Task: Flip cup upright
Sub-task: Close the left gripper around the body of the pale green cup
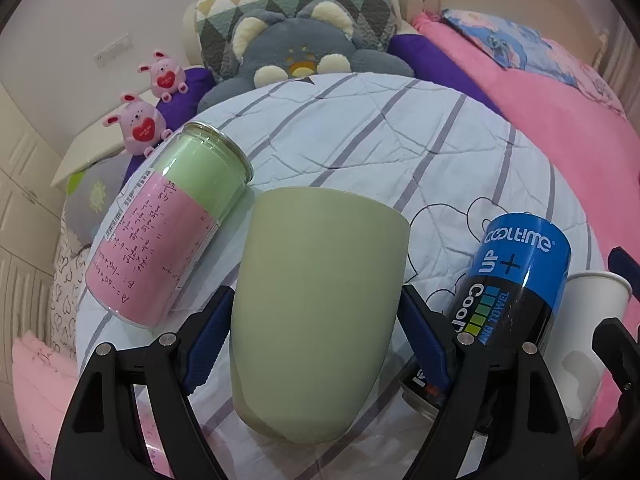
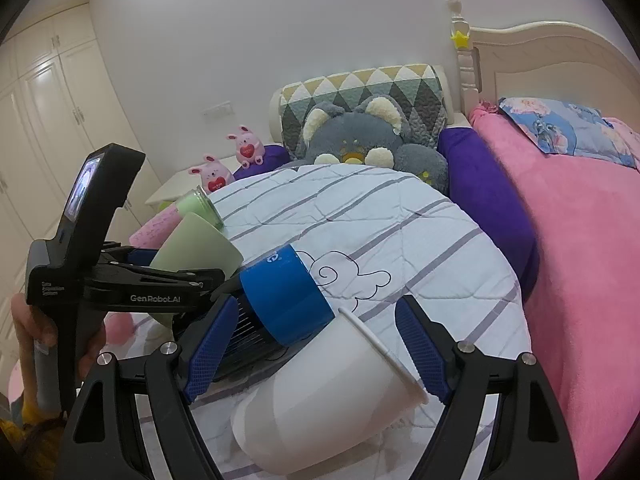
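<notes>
A pale green cup [image 1: 316, 312] lies between the fingers of my left gripper [image 1: 314, 344], its rim pointing away; the blue pads touch both its sides. In the right wrist view the green cup [image 2: 196, 246] is tilted in that gripper. A white paper cup [image 2: 332, 388] lies on its side on the striped quilt [image 2: 360, 216], between the fingers of my right gripper [image 2: 314, 350]. The jaws stand wide, the right pad [image 2: 420, 348] near the cup's rim, the left pad apart from it. The white cup also shows in the left wrist view [image 1: 588, 320].
A glass jar with pink and green paper [image 1: 168, 224] lies left of the green cup. A blue and black Cooltime canister [image 1: 508, 300] lies between the two cups. Plush toys [image 1: 304, 48], pillows and a pink blanket [image 1: 560, 128] surround the quilt.
</notes>
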`<action>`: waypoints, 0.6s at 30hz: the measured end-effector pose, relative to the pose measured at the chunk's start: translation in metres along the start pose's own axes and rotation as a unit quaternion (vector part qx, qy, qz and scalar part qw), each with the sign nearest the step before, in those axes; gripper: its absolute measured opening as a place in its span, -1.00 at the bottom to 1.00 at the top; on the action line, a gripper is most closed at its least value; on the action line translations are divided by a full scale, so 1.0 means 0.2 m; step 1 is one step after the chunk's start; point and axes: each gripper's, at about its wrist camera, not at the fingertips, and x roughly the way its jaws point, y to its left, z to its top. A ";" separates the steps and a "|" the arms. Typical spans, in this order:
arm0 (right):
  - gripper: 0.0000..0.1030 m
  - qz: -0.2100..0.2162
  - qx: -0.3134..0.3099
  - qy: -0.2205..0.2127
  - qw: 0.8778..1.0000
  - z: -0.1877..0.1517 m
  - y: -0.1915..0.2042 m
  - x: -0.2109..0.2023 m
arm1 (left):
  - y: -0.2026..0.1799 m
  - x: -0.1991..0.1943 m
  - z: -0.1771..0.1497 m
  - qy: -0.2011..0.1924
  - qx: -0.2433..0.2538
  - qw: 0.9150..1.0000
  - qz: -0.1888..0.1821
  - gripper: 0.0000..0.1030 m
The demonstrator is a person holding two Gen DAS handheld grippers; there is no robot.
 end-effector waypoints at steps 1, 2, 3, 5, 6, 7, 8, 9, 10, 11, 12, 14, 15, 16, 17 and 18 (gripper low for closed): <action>0.59 0.000 0.000 0.000 1.000 0.00 0.00 0.00 | 0.00 0.00 0.00 0.001 -0.004 1.000 -0.001 0.61; 0.59 -0.001 0.000 0.000 1.000 0.00 0.00 0.00 | 0.01 -0.01 0.00 0.001 -0.006 1.000 -0.003 0.60; 0.59 -0.001 0.000 0.001 1.000 0.00 0.00 0.00 | 0.01 -0.01 0.00 0.001 -0.007 1.000 -0.005 0.60; 0.59 -0.002 0.000 0.001 1.000 -0.01 0.00 -0.01 | 0.02 -0.02 0.00 0.000 -0.008 1.000 -0.009 0.60; 0.59 -0.002 0.000 0.001 1.000 -0.01 0.00 -0.01 | 0.02 -0.02 0.00 0.002 -0.009 1.000 -0.009 0.60; 0.59 0.000 0.000 0.001 1.000 -0.01 0.00 -0.01 | 0.03 -0.02 0.00 0.005 -0.009 1.000 -0.008 0.60; 0.59 0.001 0.000 0.002 1.000 -0.01 0.00 -0.01 | 0.03 -0.02 0.00 0.005 -0.010 1.000 -0.007 0.60; 0.59 -0.001 0.002 0.006 1.000 -0.01 0.00 -0.01 | 0.03 -0.01 0.00 0.005 -0.009 1.000 -0.008 0.60; 0.59 -0.003 0.004 0.006 1.000 -0.02 0.00 -0.01 | 0.03 -0.01 0.00 0.007 -0.007 1.000 -0.009 0.60; 0.59 -0.005 0.005 0.007 1.000 -0.02 -0.01 -0.01 | 0.03 0.01 -0.01 0.006 -0.006 1.000 -0.008 0.61; 0.59 -0.006 0.006 0.010 1.000 -0.02 -0.01 0.00 | 0.03 0.01 -0.01 0.004 -0.005 1.000 -0.006 0.61; 0.59 -0.006 0.006 0.012 1.000 -0.03 -0.01 0.00 | 0.04 0.02 0.00 0.004 -0.007 1.000 -0.007 0.62; 0.59 -0.009 0.006 0.013 1.000 -0.03 -0.01 0.01 | 0.05 0.03 0.00 0.011 -0.011 1.000 -0.012 0.63; 0.59 -0.012 0.006 0.014 1.000 -0.03 -0.01 0.01 | 0.06 0.04 0.00 0.016 -0.014 1.000 -0.015 0.75; 0.59 -0.012 0.006 0.018 1.000 -0.03 -0.01 0.01 | 0.06 0.05 -0.01 0.021 -0.018 1.000 -0.015 0.95; 0.59 -0.011 0.007 0.019 1.000 -0.03 -0.01 0.01 | 0.07 0.07 -0.01 0.029 -0.020 0.999 -0.016 1.00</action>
